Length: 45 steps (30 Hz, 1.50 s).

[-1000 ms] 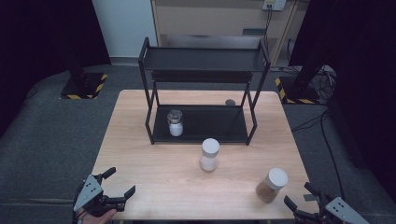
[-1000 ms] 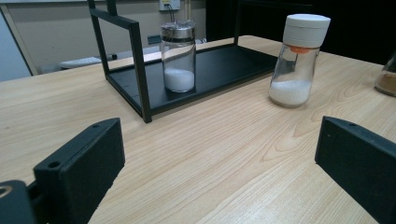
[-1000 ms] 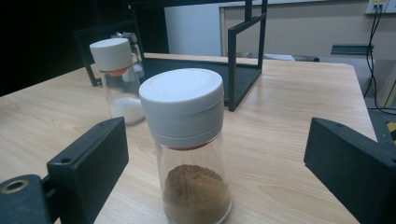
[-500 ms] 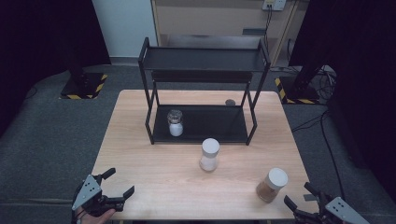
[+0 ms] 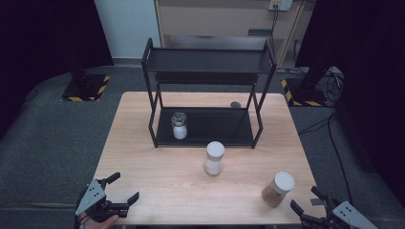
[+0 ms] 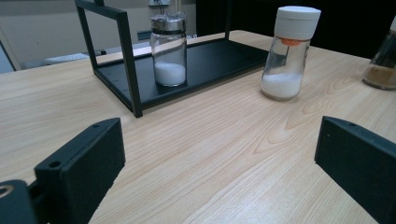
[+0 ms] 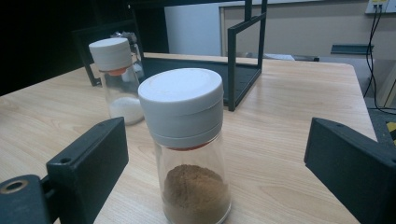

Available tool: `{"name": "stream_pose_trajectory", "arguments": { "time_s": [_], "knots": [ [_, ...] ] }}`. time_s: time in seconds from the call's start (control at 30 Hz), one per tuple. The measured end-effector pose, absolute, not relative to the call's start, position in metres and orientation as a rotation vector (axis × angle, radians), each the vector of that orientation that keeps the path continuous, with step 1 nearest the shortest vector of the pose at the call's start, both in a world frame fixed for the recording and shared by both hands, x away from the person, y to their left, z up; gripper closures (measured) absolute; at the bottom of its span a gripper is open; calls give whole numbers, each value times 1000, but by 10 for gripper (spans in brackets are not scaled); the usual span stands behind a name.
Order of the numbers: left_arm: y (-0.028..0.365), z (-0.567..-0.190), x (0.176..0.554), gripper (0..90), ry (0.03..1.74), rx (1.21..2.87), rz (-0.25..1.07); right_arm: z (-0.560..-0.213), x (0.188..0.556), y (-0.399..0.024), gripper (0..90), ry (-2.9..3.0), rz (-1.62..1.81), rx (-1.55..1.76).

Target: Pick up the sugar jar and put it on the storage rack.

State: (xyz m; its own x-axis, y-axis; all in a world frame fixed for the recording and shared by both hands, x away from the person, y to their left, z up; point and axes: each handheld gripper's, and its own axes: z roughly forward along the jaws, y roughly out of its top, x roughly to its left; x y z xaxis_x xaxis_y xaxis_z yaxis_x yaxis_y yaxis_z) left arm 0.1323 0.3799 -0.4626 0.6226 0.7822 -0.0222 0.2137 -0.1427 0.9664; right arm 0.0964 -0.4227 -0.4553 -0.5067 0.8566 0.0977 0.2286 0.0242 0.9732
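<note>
White-capped salt shaker [image 5: 214, 158] stands before rack [image 5: 208, 139] (unobstructed).

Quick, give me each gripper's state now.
Left gripper: open, holding nothing.
Right gripper: open, holding nothing; brown spice jar stands just ahead.

Lab recording bay, as I see it.
Black curtains [image 5: 43, 38], hazard-striped stand bases [image 5: 85, 90], grey carpet [image 5: 47, 143], wall-socket cables [image 5: 274, 19], lone wooden table [image 5: 157, 176].
</note>
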Motion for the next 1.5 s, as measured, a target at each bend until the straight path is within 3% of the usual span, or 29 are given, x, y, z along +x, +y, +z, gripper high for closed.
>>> {"name": "stream_pose_trajectory", "arguments": {
  "time_s": [0.73,1.5],
  "knots": [
    [381,-463,136,7,838,1690,588,-439,97,-428,54,1742,1556,1110],
    [381,-463,136,7,834,1692,576,-382,126,-403,52,1823,1549,1023]
  ]
}}
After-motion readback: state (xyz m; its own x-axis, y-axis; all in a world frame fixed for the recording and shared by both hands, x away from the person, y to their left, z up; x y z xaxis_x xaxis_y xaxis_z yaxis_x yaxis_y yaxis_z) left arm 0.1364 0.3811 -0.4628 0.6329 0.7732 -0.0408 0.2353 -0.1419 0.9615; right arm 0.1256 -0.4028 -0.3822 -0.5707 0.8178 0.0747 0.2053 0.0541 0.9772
